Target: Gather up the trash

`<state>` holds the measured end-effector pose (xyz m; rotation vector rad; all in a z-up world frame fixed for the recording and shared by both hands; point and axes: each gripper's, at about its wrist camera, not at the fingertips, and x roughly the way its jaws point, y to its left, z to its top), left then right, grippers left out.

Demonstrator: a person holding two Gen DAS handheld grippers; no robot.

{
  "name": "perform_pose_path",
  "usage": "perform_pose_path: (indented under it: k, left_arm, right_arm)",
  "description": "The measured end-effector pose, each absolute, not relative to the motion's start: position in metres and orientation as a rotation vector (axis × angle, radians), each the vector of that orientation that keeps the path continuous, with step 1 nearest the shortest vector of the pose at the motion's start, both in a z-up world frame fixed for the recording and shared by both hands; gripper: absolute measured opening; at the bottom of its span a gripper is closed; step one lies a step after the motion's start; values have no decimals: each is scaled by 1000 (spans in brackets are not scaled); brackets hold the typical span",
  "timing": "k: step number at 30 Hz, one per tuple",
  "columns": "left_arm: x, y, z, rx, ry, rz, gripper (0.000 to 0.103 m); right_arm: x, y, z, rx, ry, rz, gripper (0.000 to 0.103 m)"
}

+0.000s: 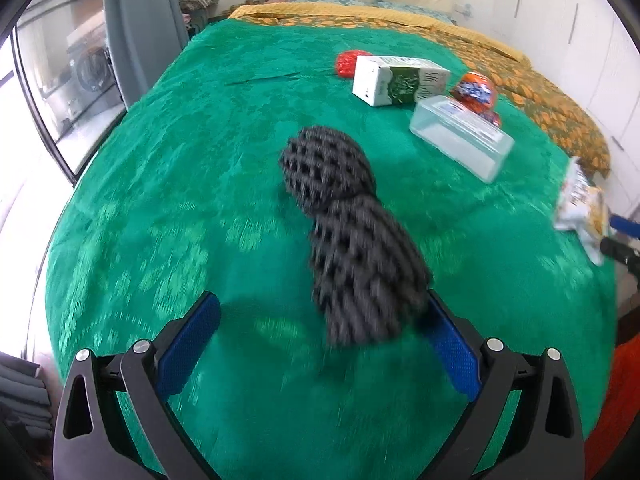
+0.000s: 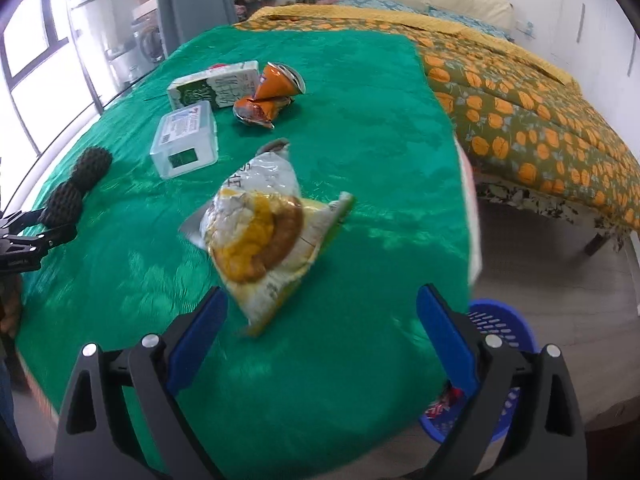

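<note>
Blue perforated basket (image 2: 500, 328) sits on the floor below the table's near-right corner, partly hidden by the right gripper (image 2: 322, 312); sth red/blue w/ print shows inside it, too hidden to name. Clear plastic box (image 2: 186, 142), lid on, label on top, looks empty but the view is poor.

On the green cloth (image 2: 360, 128): snack wrapper (image 2: 260, 236) just ahead of the right gripper, jaws wide open, nothing betw them, wrapper nearer the left finger. Behind the box: milk carton (image 2: 216, 86) on its side, crushed orange can (image 2: 268, 96) beside it. Red wrapper (image 1: 346, 64) behind the carton in the left view.

Left gripper (image 1: 320, 314) jaws open; black knobbly two-lobed object (image 1: 348, 236), blurred, lies betw them close against the right finger – contact can't be told.

Cloth's right edge drops to bare floor; bed w/ orange-flower quilt (image 2: 520, 100) beyond. Open cloth right of the wrapper & near the front edge.
</note>
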<state>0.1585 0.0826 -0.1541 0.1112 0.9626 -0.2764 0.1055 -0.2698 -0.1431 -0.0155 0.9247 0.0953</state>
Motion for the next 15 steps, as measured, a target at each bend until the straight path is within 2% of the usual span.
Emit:
perform_pose_path:
  k: [8, 14, 15]
  left_arm:
    - [145, 96, -116, 0, 908, -413, 98]
    - [187, 71, -127, 67, 988, -346, 97]
    - [193, 68, -132, 78, 1002, -329, 92]
  right_arm:
    - [112, -235, -111, -245, 858, 306, 94]
    - [154, -204, -135, -404, 990, 349, 94]
    - [159, -203, -138, -416, 998, 336, 94]
